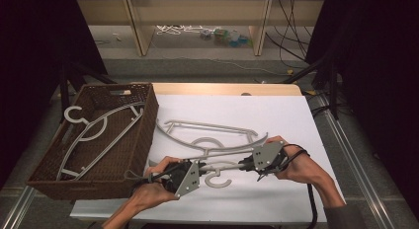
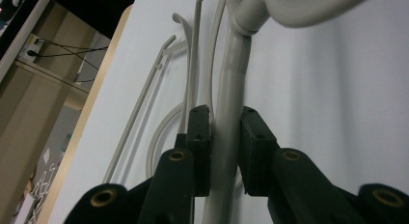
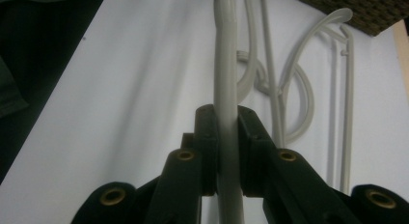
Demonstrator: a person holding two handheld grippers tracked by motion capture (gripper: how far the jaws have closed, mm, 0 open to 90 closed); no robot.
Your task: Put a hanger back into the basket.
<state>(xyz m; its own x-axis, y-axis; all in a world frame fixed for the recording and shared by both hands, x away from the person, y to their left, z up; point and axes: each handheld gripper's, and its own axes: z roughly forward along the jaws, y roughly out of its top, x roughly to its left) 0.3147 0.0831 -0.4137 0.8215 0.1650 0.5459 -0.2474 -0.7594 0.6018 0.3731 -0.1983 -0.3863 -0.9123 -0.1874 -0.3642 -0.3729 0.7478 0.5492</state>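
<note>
— Two grippers on one hanger, by the look of it. From the high view, the left gripper (image 1: 202, 168) and the right gripper (image 1: 243, 165) face each other near the front edge of the white table sheet (image 1: 276, 110), both on the pale grey plastic clothes hanger (image 1: 217, 166) with its open hook curling toward the person. A second grey hanger (image 1: 207, 130) lies just beyond it, and two more grey hangers (image 1: 94, 135) sit in the brown woven wicker basket (image 1: 148, 115) at the far left.

— Is it heavy, you reckon?

— Hardly. Thin moulded plastic, so I'd judge it light and fairly stiff, though the long arms would likely flex if pulled from one end. Smooth too, so it could twist in a loose pinch.

— And the left gripper view?

— Its black jaws stand closed on the hanger's rounded bar (image 2: 226, 137), one pad (image 2: 200, 137) against each side, the bar running away toward the thick curved part at the top. The other hanger's thin rails lie to the left on the sheet.

— Right gripper view?

— Same story: jaws clamped on the straight grey bar (image 3: 225, 113), pads (image 3: 251, 137) pressing both sides. Basket corner shows far right at the top.

— Good place to hold?

— I'd say so. The straight bar either side of the hook is the thickest, roundest stretch, and two holds there should keep it level and stop it swinging.
</note>
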